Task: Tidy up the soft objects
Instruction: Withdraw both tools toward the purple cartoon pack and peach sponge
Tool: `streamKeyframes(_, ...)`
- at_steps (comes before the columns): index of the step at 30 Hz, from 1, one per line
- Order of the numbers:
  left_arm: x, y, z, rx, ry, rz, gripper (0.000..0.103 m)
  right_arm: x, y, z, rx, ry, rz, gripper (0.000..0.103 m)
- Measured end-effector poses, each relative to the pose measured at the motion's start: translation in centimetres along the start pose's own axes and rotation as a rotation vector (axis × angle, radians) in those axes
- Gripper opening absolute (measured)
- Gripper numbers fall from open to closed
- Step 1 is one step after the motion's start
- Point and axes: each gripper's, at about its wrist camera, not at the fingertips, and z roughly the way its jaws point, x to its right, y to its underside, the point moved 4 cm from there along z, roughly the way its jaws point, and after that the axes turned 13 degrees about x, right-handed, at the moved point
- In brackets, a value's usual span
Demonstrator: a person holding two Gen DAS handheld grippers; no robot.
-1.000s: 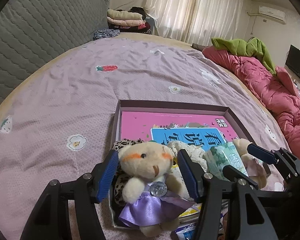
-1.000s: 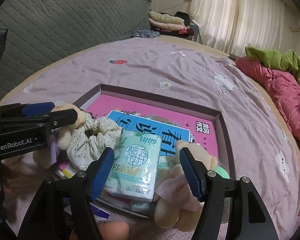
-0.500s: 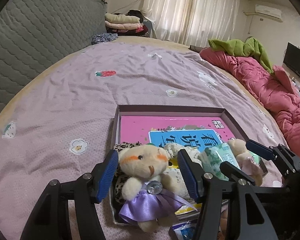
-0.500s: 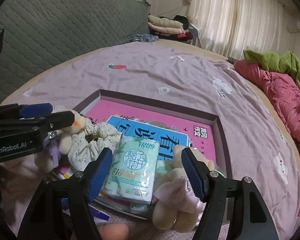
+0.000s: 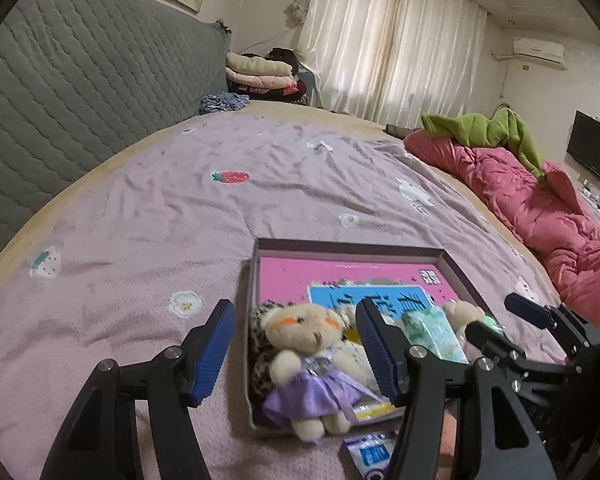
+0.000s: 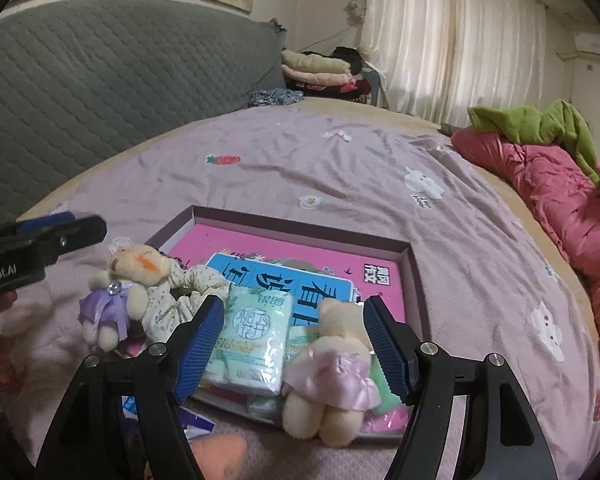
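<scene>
A shallow purple-rimmed box [image 5: 352, 245] [image 6: 300, 222] lies on the bed with a pink book [image 6: 284, 248] in it. A beige teddy bear in a purple dress [image 5: 312, 364] [image 6: 116, 300] lies at its near left corner, between the fingers of my open left gripper [image 5: 296, 354], untouched. A floral scrunchie [image 6: 180, 292] lies beside it. A green tissue pack [image 6: 252, 340] [image 5: 432, 334] and a second bear in a pink dress [image 6: 332, 364] lie between the fingers of my open right gripper [image 6: 294, 344].
The box rests on a pink-lilac bedsheet [image 5: 180, 220]. A grey quilted headboard [image 5: 60, 92] stands at the left. A red duvet [image 5: 540, 208] with a green cloth [image 5: 484, 128] lies at the right. Folded clothes [image 5: 260, 76] are stacked at the back. A small blue-white packet [image 5: 370, 450] lies before the box.
Both grippers have drawn back and risen a little from the box, so the toys look smaller and lower. Both stay open; nothing was taken hold of.
</scene>
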Motion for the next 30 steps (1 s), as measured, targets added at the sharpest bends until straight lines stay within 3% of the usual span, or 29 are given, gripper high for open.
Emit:
streamKeyframes(7, 2.0, 1.4, -1.8, -0.025, 0.045, 0.026, 0.062, 0.6, 0.3, -3.0, 0.009, 0.0, 0.032, 0.074)
streamKeyframes(20, 3.5, 6.3, -3.3, -0.219, 0.154, -0.043, 0.062, 0.4, 3.1, -6.1, -0.052, -0.018, 0.047, 0.074)
streamKeyframes(30, 5.0, 9.1, -4.8, -0.302, 0.198, -0.026, 0.062, -0.1, 4.8, -7.7, -0.085, -0.038, 0.033, 0.074)
